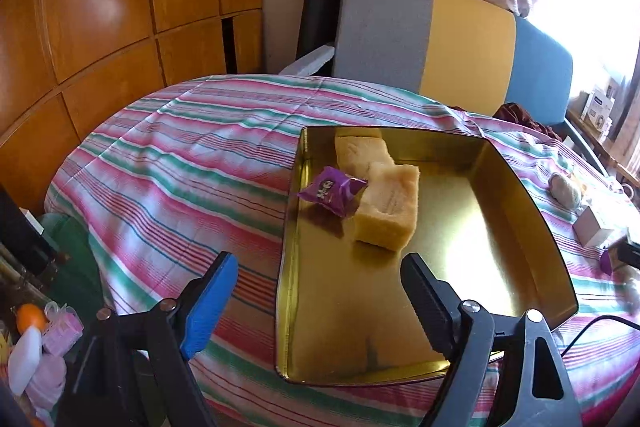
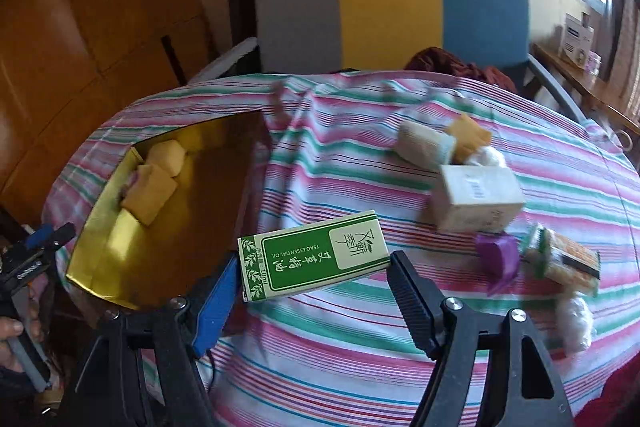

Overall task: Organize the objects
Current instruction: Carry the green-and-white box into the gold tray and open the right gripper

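Two cake pieces (image 1: pixel 386 205) and a purple sachet (image 1: pixel 331 190) are already laid in the gold tin tray (image 1: pixel 520 211). A green essential-oil box (image 2: pixel 314 255) is clamped endwise in the right tongs (image 2: pixel 312 279); the left tongs (image 1: pixel 320 279) are spread wide, empty. A white box (image 2: pixel 476 197), wrapped snacks (image 2: pixel 564 259) and another purple sachet (image 2: pixel 496 255) are left on the striped tabletop (image 2: pixel 360 347).

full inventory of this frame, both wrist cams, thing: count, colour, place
gold tin tray: 1, gold, on striped cloth
sponge cakes: 2, yellow, in tray, far end
purple packet: 1, in tray, beside cakes
green box: 1, green-white, between right gripper's fingers
white box: 1, on cloth, right of tray
loose wrapped snacks: several, mixed, around white box
striped cloth: 1, pink-green-white
chair: 1, grey-yellow-blue, behind
left gripper: open, over tray's near edge
right gripper: holds green box
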`<state>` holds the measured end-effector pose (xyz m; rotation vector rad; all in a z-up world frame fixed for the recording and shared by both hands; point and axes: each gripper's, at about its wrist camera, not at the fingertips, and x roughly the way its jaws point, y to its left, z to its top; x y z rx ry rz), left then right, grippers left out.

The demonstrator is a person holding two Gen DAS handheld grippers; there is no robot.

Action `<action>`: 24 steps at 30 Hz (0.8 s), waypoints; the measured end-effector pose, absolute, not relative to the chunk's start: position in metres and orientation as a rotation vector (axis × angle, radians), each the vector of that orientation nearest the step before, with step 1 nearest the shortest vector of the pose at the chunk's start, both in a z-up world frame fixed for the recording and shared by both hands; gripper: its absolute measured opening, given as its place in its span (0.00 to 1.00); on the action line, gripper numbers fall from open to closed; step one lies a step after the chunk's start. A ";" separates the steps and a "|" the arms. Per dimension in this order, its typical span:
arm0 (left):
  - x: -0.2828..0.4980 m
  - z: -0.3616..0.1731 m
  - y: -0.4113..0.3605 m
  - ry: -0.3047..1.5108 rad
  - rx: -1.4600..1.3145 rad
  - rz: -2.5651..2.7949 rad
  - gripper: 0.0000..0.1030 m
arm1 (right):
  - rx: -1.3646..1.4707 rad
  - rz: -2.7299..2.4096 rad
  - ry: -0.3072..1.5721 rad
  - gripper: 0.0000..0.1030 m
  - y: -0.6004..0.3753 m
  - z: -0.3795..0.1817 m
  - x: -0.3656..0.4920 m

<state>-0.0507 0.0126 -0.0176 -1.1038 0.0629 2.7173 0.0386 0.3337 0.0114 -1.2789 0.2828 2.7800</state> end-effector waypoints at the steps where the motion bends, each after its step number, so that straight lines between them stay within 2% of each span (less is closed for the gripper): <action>1: -0.050 -0.018 0.011 0.060 -1.108 2.718 0.82 | -1.293 2.822 0.279 0.73 0.320 0.014 0.032; 8: -0.051 -0.021 -0.004 0.036 -1.141 2.729 0.82 | -1.443 2.987 0.243 0.73 0.243 0.013 -0.008; 16: -0.056 -0.021 -0.037 -0.054 -1.178 2.790 0.83 | -1.785 2.940 0.275 0.73 0.165 -0.030 -0.067; 24: -0.059 -0.020 -0.056 -0.120 -1.178 2.829 0.83 | -1.830 2.905 0.359 0.75 0.119 -0.061 -0.097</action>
